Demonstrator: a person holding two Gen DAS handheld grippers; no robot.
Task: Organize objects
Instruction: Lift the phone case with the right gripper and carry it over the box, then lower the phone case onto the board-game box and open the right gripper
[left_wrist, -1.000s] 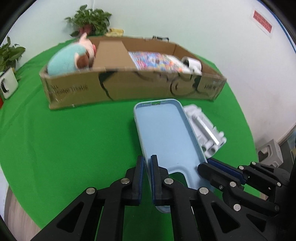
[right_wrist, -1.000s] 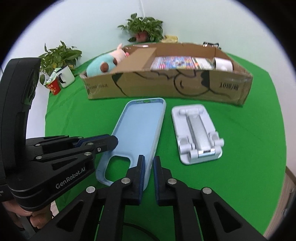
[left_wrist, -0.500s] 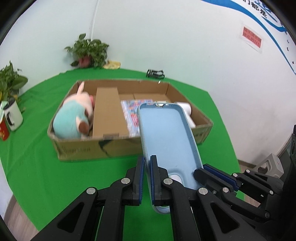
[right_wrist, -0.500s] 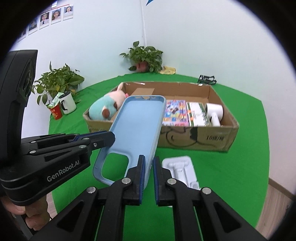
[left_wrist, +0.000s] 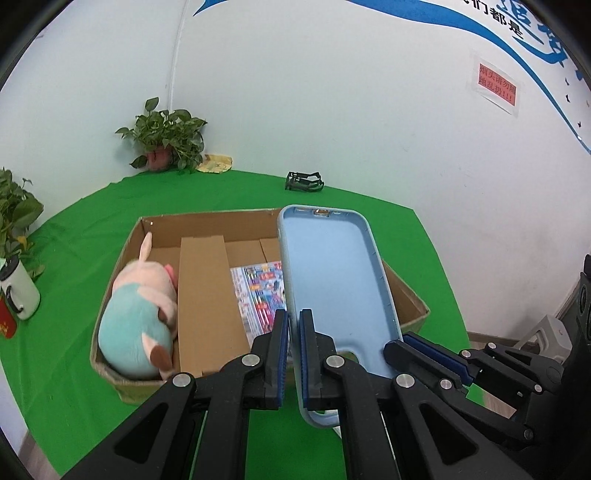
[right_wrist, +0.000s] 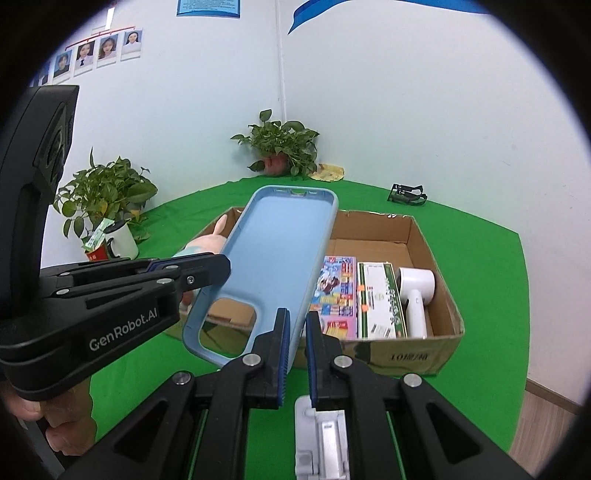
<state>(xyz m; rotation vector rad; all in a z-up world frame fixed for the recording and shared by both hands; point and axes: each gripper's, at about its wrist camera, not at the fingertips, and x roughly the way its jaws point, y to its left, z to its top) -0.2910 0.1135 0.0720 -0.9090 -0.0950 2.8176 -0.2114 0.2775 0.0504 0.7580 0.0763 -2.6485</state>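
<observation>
The light-blue phone case (left_wrist: 334, 280) is held clear of the table, inner side up, filling the centre of both views and overlapping the cardboard box (left_wrist: 129, 384) behind it. The left gripper (left_wrist: 293, 334) is clamped on the case's left long edge, at lower centre of the left view; its pads press the rim between them. The right gripper (right_wrist: 297, 332) is clamped on the opposite long edge near the camera cut-out, at lower centre of the right view. Each gripper also appears at the side of the other's view, closed on the case.

In the box, from left to right of the frame: a pink-and-teal plush toy (left_wrist: 138, 321), a cardboard divider (left_wrist: 207, 295), a colourful booklet (right_wrist: 336, 295), a green-and-white carton (right_wrist: 380, 299) and a white handheld device (right_wrist: 415, 291).

A white phone stand (right_wrist: 325, 439) lies on the green tablecloth (left_wrist: 74, 236) at the bottom edge of the right view. Two potted plants (right_wrist: 282, 146) and a white mug (left_wrist: 18, 295) stand on the cloth beyond the box's left end.
</observation>
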